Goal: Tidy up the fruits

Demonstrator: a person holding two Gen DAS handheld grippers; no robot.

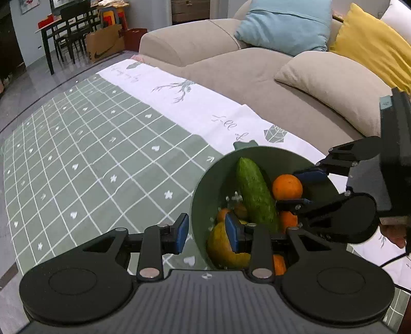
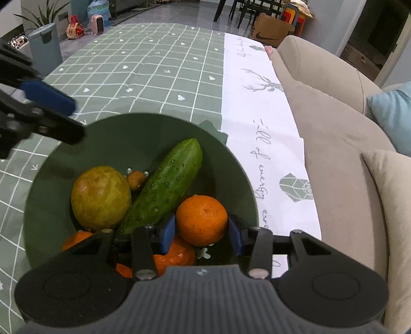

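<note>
A green bowl (image 2: 128,144) stands on the checked cloth near the table's sofa side. In it lie a cucumber (image 2: 167,185), a yellow-green round fruit (image 2: 100,196), a small brown fruit (image 2: 136,179) and several oranges. My right gripper (image 2: 202,233) is over the bowl, shut on the top orange (image 2: 201,223), with a blue pad against each side. The left wrist view shows the same grip (image 1: 299,189) on the orange (image 1: 287,187). My left gripper (image 1: 207,232) is open and straddles the bowl's near wall (image 1: 205,195) without pressing it. One pad is outside, one inside.
A green checked tablecloth (image 1: 102,154) with a white printed border (image 1: 205,108) covers the table. A beige sofa (image 1: 257,77) with blue (image 1: 285,23) and yellow (image 1: 372,46) cushions runs along the far edge. A grey bin (image 2: 45,48) stands beyond the table's corner.
</note>
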